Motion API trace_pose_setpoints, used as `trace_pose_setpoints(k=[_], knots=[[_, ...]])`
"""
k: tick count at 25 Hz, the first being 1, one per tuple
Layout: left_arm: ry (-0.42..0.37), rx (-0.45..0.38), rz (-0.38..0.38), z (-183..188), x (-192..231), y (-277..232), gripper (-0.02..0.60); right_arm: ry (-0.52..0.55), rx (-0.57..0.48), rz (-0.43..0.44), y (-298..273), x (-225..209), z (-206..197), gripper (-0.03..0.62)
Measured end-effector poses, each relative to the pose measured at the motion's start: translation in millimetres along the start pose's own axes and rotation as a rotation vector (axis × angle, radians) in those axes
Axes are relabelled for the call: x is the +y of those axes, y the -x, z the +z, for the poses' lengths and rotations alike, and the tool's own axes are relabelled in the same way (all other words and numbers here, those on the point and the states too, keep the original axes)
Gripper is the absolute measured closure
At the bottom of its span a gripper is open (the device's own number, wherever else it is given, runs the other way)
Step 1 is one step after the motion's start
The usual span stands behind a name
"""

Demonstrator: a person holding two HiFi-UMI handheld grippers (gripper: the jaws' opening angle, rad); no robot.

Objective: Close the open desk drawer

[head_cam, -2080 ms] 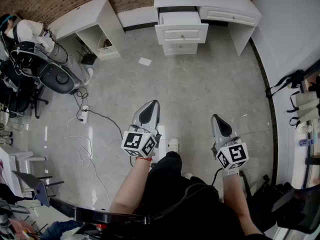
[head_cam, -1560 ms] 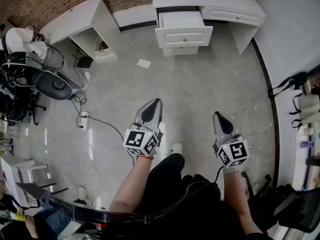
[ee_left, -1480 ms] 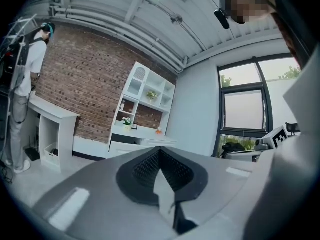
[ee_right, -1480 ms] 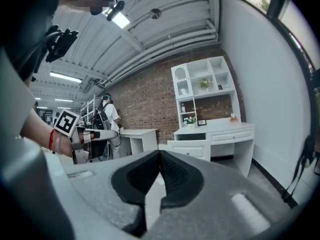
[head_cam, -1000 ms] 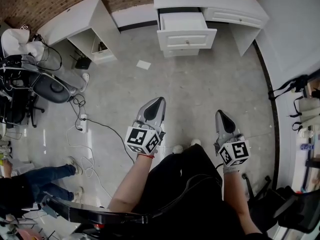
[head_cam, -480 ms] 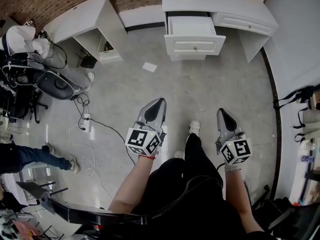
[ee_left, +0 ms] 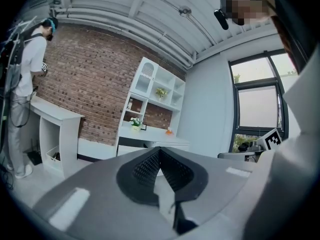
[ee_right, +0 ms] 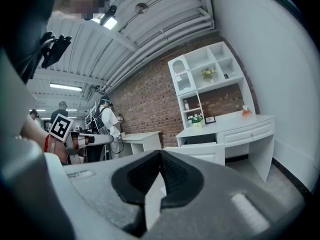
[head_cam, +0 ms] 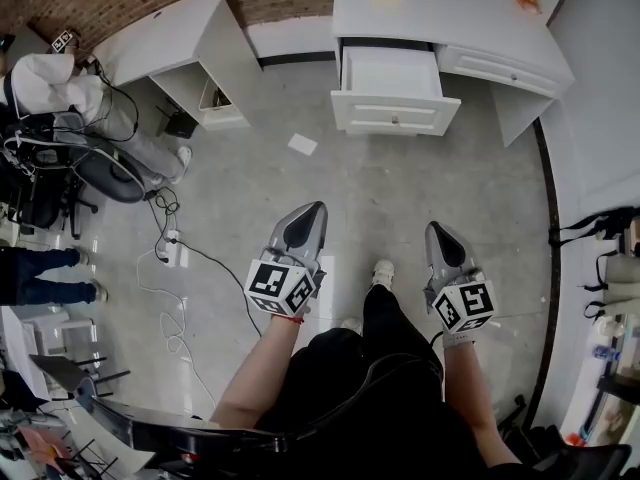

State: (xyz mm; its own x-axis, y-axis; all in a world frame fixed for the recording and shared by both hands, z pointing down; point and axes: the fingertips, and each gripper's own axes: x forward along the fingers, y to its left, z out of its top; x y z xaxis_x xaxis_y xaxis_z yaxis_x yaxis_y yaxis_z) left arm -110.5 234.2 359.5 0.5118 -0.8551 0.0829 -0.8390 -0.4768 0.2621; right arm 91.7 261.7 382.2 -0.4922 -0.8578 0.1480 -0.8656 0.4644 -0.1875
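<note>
The drawer (head_cam: 393,73) stands pulled out from the left half of the counter (head_cam: 470,18), its front panel well clear of the counter's front edge. It lies straight ahead of the person across open floor (head_cam: 400,188), well apart from both grippers. The panel's long axis runs side to side, parallel to the counter's front edge, so the closing push would go straight forward, square onto it.

The left gripper (head_cam: 317,207) and right gripper (head_cam: 431,226) both point toward the counter, held low over the floor. The drawer's knob (head_cam: 395,120) falls between their two lines, a little closer to the right one. Neither is clearly nearer; the right looks the handier by my reading. Each gripper's own view shows its jaws pressed together at the tips with nothing between them.

Against the frames of the last two seconds, the counter and drawer sit lower and larger in the head view and have drifted rightward. The person has walked closer, one foot now forward. The grippers are carried as before, shut and empty.
</note>
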Motion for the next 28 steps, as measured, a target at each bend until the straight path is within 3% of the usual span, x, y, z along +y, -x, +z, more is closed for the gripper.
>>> trace_pose_setpoints(k=[15,28], knots=[[0.019,0.033,0.001,0,16,-127,0.578,-0.027,0.037,0.013,-77,-95,12,0.592],[0.026,0.055,0.051,-5,20,-173,0.578,-0.063,0.066,0.047,-108,-143,5,0.592]])
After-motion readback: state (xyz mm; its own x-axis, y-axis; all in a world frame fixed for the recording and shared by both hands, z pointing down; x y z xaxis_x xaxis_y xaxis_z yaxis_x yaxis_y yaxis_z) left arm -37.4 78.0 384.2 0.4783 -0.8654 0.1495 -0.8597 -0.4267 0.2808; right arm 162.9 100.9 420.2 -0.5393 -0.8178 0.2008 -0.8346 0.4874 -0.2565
